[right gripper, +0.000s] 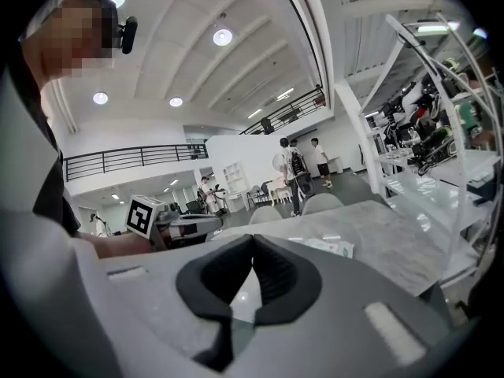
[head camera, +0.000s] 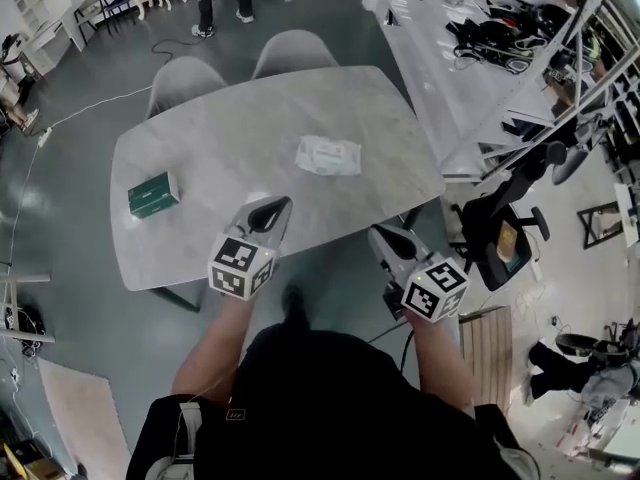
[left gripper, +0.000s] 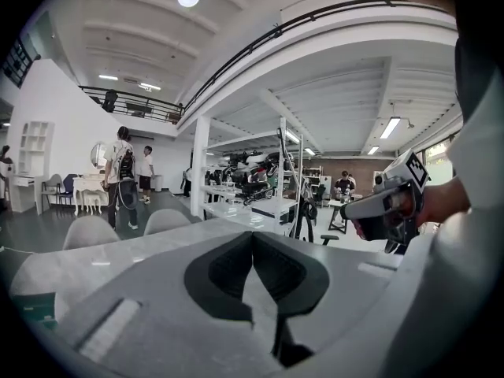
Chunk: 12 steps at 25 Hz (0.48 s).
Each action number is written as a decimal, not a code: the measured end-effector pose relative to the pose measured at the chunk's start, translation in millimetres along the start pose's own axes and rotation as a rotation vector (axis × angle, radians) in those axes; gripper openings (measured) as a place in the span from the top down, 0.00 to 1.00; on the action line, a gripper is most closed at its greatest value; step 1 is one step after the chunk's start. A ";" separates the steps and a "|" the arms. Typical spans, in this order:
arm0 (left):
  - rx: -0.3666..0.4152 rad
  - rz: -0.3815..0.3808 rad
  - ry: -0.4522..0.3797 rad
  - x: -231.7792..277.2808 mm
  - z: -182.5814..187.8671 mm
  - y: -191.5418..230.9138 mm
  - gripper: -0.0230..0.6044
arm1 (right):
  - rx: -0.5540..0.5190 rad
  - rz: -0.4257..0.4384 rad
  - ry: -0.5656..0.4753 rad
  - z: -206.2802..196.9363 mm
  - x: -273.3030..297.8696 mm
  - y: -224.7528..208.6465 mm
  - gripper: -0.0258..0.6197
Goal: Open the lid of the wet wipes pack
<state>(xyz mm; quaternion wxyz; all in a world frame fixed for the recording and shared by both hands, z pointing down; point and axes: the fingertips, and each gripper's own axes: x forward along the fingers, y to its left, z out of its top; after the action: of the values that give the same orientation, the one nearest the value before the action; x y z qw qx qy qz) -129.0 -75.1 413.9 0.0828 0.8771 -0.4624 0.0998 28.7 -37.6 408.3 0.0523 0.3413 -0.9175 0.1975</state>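
From what I see, nothing of the task is done yet. The left gripper (head camera: 278, 206) has its fingers pressed together on nothing, above the near edge of the table (head camera: 200, 138). The wet wipes pack (head camera: 328, 155) lies flat, well ahead of both pairs of fingertips and between them, untouched, and its lid looks shut. The right gripper (head camera: 382, 234) is also closed and empty. To reach, steady the pack and lift the lid all remains.

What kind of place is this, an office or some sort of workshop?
Most likely a workshop or lab in a large open hall: a long white bench piled with gear and cables, a railed mezzanine overhead, and a grey table with chairs.
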 end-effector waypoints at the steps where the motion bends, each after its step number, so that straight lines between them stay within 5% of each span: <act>1: -0.001 -0.001 -0.003 4.8 1.8 13.4 0.95 | -0.002 -0.005 0.004 3.9 12.9 -2.9 0.96; 12: -0.003 -0.044 0.033 46.3 -0.8 91.2 0.95 | -0.001 -0.038 0.052 23.7 98.7 -33.6 0.96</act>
<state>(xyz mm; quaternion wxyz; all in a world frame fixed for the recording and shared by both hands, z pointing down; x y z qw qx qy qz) -179.0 -162.6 431.1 0.0940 0.8852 -0.4416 0.1118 -23.8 -130.0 420.3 0.0798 0.3535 -0.9092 0.2049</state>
